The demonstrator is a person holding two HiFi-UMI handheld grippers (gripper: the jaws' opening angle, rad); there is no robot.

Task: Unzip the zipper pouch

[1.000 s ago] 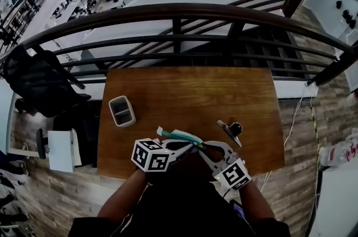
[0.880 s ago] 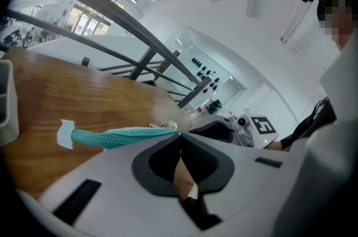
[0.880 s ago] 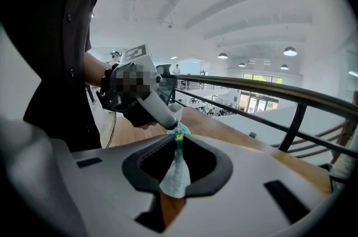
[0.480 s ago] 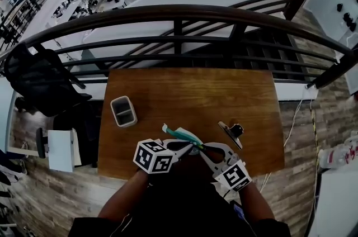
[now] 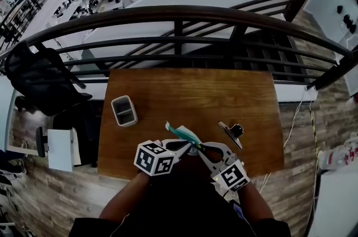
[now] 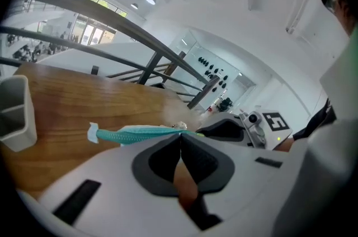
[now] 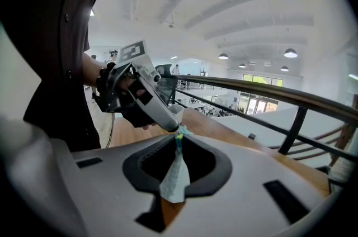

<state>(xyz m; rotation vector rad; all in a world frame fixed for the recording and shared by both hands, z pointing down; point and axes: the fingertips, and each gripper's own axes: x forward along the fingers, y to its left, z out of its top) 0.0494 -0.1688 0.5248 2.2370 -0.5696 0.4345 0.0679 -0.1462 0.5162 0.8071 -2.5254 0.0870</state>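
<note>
A: On the left of the wooden table point(image 5: 190, 90), what stands there?

B: A small grey container point(image 5: 123, 110), upright, well apart from everything else.

A: And next, toward the middle?

B: The left gripper point(image 6: 180, 136), over the near edge of the table. Its jaws are pressed together, with no gap between the pads. The tips meet right on the teal zipper point(image 6: 134, 134) and nip it there. The pull itself is too small to make out.

A: So where is the zipper pouch point(image 5: 180, 131)?

B: Between the two grippers, near the front of the table. It looks lifted off the wood. From the left gripper's tips the zipper strip runs out sideways and ends in a small white tab point(image 6: 93, 132).

A: Then the right gripper point(image 7: 179, 140)?

B: It faces the left one, tip almost against tip. Its jaws are closed on the pouch: a fold of pale fabric stands pinched between the pads and hangs down into the hollow behind them.

A: The marker cubes?

B: One on each gripper, both toward the person, whose dark sleeves come in from the bottom of the head view.

A: Anything farther right?

B: A black binder clip point(image 5: 231, 132) lies on the table just beyond the right gripper, apart from the pouch.
</note>
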